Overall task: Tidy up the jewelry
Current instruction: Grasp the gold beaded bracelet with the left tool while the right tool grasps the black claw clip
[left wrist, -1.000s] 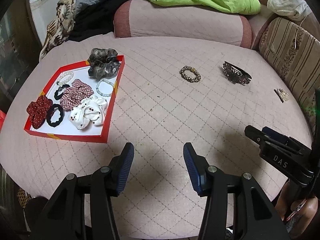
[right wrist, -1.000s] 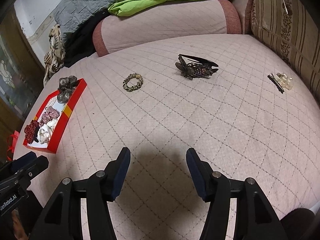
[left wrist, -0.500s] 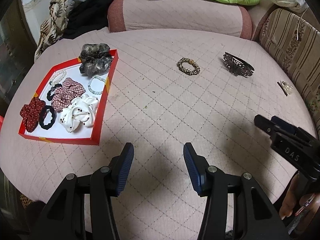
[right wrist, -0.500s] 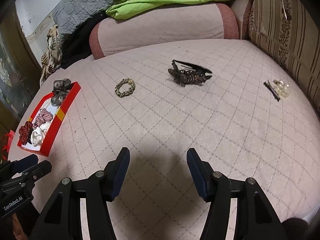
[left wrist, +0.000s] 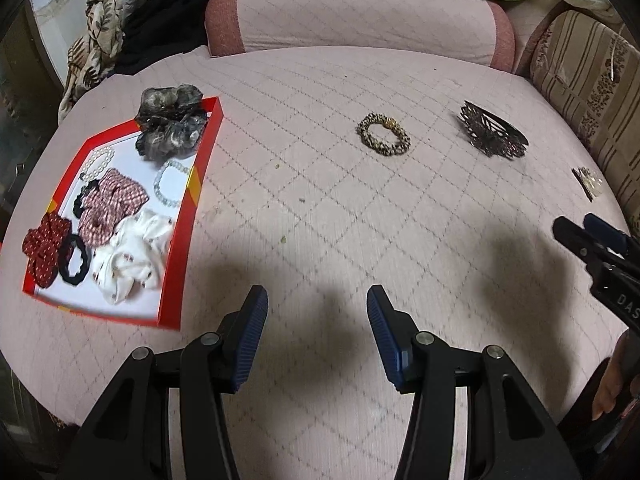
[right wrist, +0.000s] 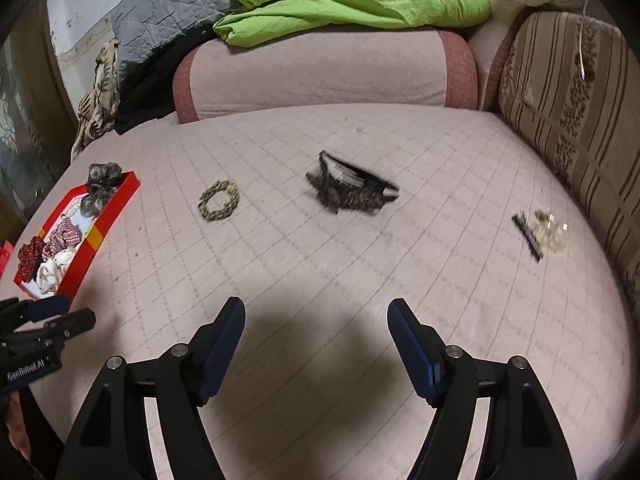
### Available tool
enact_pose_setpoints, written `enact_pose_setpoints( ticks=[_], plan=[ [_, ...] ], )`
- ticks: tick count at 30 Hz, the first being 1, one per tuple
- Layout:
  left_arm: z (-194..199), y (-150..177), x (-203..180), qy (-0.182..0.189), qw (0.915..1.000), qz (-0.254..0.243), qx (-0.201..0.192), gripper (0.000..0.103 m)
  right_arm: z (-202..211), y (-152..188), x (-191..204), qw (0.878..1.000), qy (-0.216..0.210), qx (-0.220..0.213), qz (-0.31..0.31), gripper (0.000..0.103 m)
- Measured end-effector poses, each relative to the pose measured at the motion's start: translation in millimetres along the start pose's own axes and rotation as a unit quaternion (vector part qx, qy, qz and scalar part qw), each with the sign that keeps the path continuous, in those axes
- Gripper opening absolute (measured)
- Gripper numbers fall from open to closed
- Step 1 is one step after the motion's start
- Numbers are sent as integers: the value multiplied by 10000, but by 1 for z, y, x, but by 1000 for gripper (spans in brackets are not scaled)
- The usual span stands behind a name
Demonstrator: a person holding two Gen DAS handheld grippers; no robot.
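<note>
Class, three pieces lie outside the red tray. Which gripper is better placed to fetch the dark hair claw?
Probably the right gripper: open, empty, with the hair claw straight ahead; from the left gripper it lies far right.

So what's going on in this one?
A person is sorting hair accessories and bracelets into a red tray on a pink quilted sofa. Scrunchies and bead bracelets already lie in it. A leopard-print scrunchie, a dark hair claw and a small clip remain loose. The left gripper is open and empty; the right gripper has just been opening, nothing between its fingers.
</note>
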State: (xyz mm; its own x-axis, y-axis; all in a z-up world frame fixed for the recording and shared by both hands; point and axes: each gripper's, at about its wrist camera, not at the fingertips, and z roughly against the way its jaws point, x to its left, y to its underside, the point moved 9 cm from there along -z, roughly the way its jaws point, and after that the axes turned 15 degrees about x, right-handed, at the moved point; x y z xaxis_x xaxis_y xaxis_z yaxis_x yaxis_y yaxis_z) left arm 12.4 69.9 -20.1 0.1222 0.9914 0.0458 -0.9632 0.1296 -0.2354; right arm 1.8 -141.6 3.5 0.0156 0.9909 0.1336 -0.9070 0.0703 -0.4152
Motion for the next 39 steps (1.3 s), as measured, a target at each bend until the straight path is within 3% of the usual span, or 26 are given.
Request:
enact_pose_setpoints(
  ticks=[9, 13, 21, 28, 34, 36, 37, 38, 39],
  plan=[
    [-12, -69, -12, 480, 9988, -34, 37, 51, 0, -49, -20, 9991, 145, -226, 333, 82],
    [-34, -105, -21, 687, 9975, -80, 166, 51, -15, -69, -21, 9968, 304, -201, 713, 83],
    [-81, -146, -25, 1018, 9940, 44, 387, 50, -58, -101, -17, 9914, 230, 47, 1286, 85],
    [-91, -170, -39, 800, 9962, -294, 164, 50, -95, -117, -13, 9866, 308, 350, 1561, 86],
    [-95, -175, -43, 579, 9975, -403, 48, 50, -110, -119, -15, 9883, 228, 510, 1417, 85],
    [-95, -173, -47, 405, 9980, -488, -45, 50, -112, -117, -16, 9894, 199, 550, 1332, 80],
    [-95, -173, -48, 359, 9979, -537, -72, 49, -113, -116, -18, 9899, 203, 563, 1285, 74],
    [-94, -172, -49, 345, 9976, -587, -90, 39, -113, -115, -19, 9904, 203, 575, 1244, 68],
    [-92, -171, -50, 335, 9974, -624, -102, 19, -114, -114, -21, 9910, 197, 591, 1183, 58]
  ],
)
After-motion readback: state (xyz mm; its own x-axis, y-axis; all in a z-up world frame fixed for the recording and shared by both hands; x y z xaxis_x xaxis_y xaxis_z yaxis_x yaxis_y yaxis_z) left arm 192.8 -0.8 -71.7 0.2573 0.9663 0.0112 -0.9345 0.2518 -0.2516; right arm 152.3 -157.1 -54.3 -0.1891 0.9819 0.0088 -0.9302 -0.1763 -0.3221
